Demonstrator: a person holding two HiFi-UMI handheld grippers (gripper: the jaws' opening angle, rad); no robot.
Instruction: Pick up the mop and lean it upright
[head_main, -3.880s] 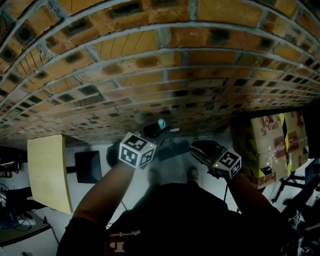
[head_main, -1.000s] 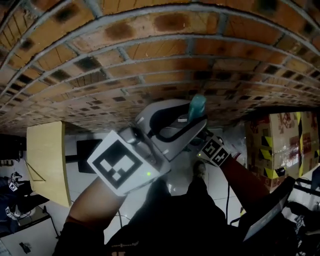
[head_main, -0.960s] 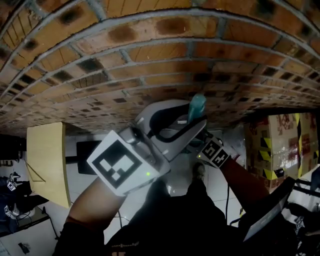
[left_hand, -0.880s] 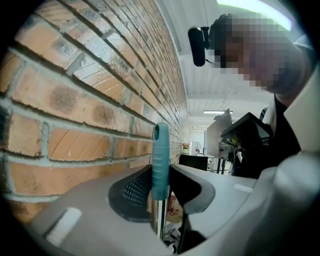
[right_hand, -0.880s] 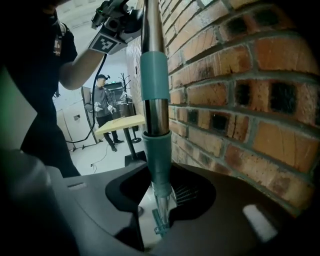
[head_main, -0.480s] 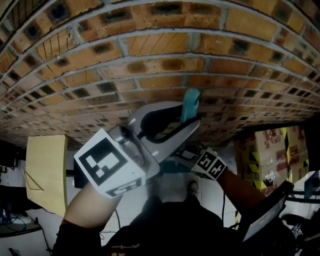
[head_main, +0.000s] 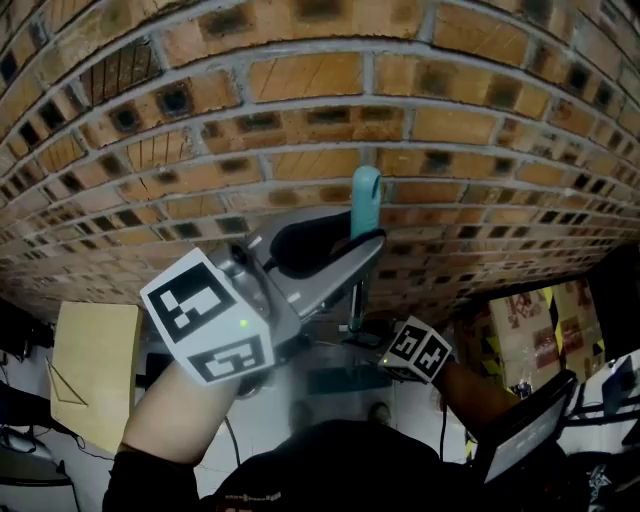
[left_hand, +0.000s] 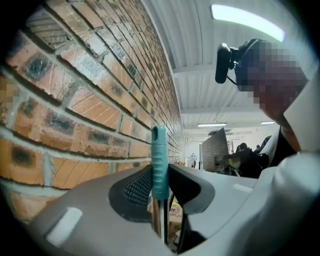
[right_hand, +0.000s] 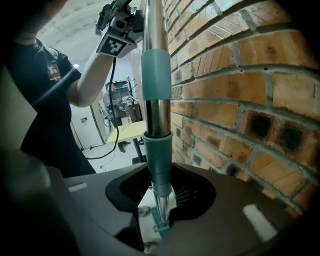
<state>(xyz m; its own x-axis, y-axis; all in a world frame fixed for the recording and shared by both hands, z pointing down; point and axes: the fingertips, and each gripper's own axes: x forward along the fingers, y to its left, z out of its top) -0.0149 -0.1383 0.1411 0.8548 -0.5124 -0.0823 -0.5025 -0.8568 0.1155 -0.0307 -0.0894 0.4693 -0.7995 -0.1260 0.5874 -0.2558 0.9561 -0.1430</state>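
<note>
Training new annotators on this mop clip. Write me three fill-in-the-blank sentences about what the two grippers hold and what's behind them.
The left gripper is shut on the teal end grip of the ____ handle.
The right gripper is shut on the same handle, ____ the left gripper.
Right behind the handle stands a wall of ____.
Missing words: mop; below; brick.
Note: the left gripper's jaws have just closed slightly further on the grip.

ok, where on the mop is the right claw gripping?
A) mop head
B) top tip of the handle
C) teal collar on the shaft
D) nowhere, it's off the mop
C: the right gripper view shows the right claw shut on the teal collar of the mop.
</note>
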